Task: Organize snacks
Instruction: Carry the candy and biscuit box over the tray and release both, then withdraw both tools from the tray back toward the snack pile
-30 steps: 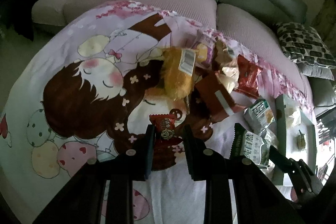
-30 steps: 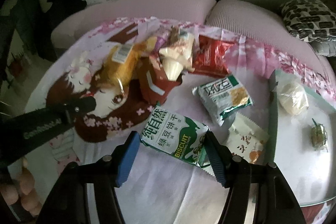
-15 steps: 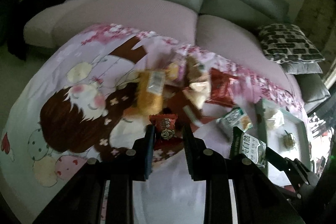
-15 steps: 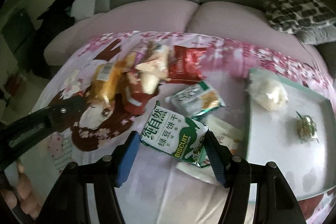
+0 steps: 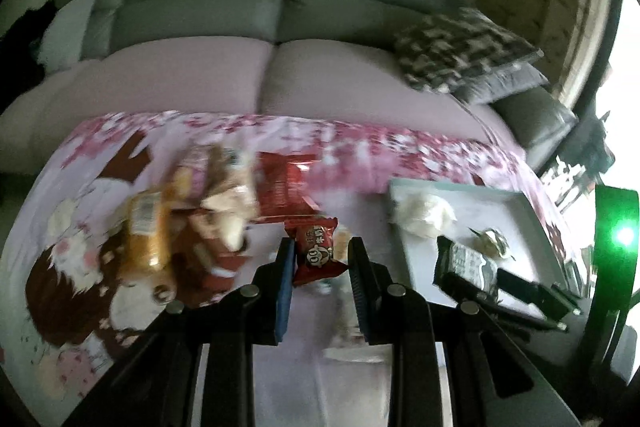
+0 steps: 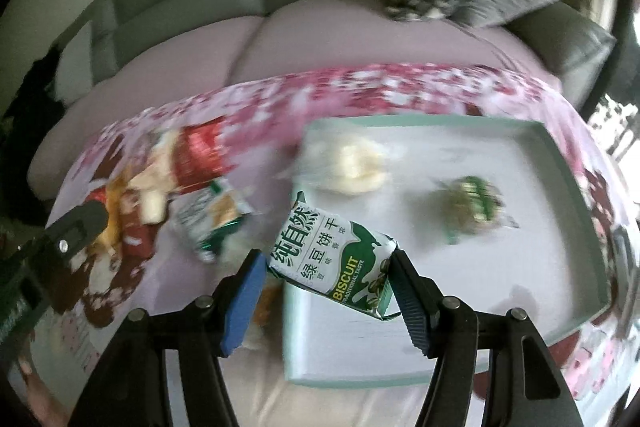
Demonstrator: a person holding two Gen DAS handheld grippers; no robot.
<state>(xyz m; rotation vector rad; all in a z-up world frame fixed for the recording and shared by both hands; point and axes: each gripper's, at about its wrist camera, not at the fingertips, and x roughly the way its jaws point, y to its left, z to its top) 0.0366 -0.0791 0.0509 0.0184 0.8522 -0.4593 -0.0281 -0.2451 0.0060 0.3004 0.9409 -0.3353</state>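
Left wrist view: the left gripper (image 5: 320, 259) had its jaws pinched in on a small red snack packet (image 5: 317, 250), dead centre of the frame, held up above the cartoon-print cloth (image 5: 80, 267). The packet had a round white logo that looked like "QQ" plus some Chinese characters too blurred to read. Left of centre sat the blurry snack pile (image 5: 200, 211), with a flat red bag (image 5: 285, 189) at its right edge. At mid right was the pale green tray (image 5: 516, 223), with a white crinkly pack (image 5: 424, 217) in its upper-left corner and a small greenish wrapped sweet (image 5: 490, 239) nearer the middle. The right gripper (image 5: 468, 267) poked in at lower right, seen side-on, with a dark-looking packet in it (print not readable from here).

Right wrist view: the right gripper (image 6: 328, 279) was clamped on a green-and-white biscuit pack (image 6: 334, 259) at bottom centre, jaws fairly wide apart to fit it. It read "BISCUIT" and "TRADITIONAL TASTE" plus big Chinese lettering, and it hung over the tray's (image 6: 560, 187) near-left corner. Inside the tray were the white pack (image 6: 348, 167) and the green sweet (image 6: 474, 207). Left of the tray lay a green-and-white pouch (image 6: 212, 215) (text smeared) and the rest of the pile (image 6: 160, 179). The left gripper's black finger (image 6: 76, 227) showed at the left edge.
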